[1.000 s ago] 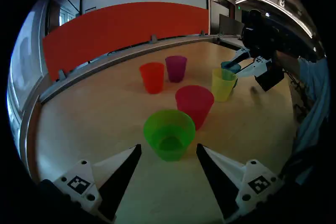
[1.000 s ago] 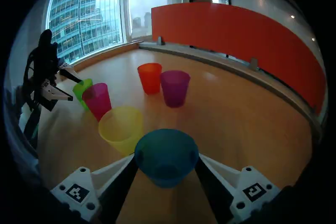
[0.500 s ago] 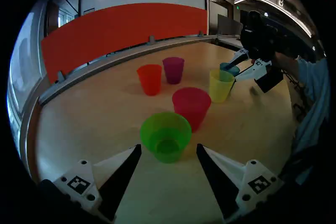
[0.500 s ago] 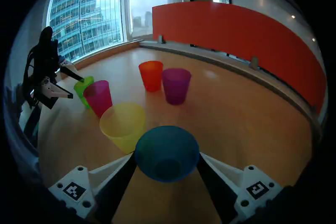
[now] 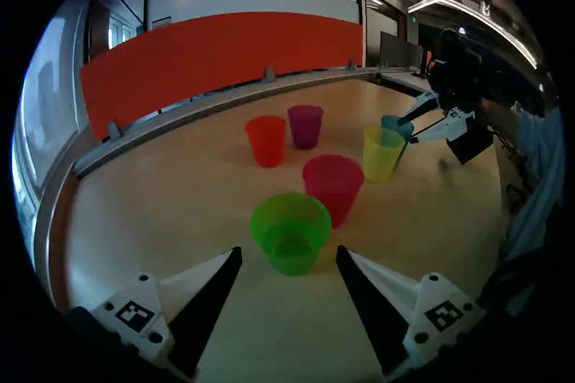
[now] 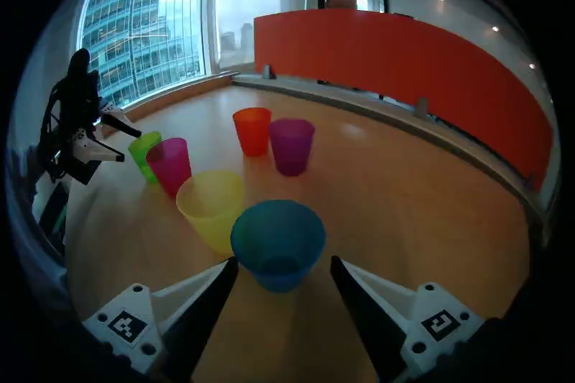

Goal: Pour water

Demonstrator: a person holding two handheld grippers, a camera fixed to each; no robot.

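On the table (image 5: 158, 189), the nearest cup (image 5: 290, 233) stands just before a second cup (image 5: 332, 185), a pair of cups (image 5: 267, 140) sits side by side behind them, and two more cups (image 5: 381, 154) stand to the right.

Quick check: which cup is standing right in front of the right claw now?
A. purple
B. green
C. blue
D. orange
C: the blue cup stands just ahead of the open right claw, with the yellow cup beside it.
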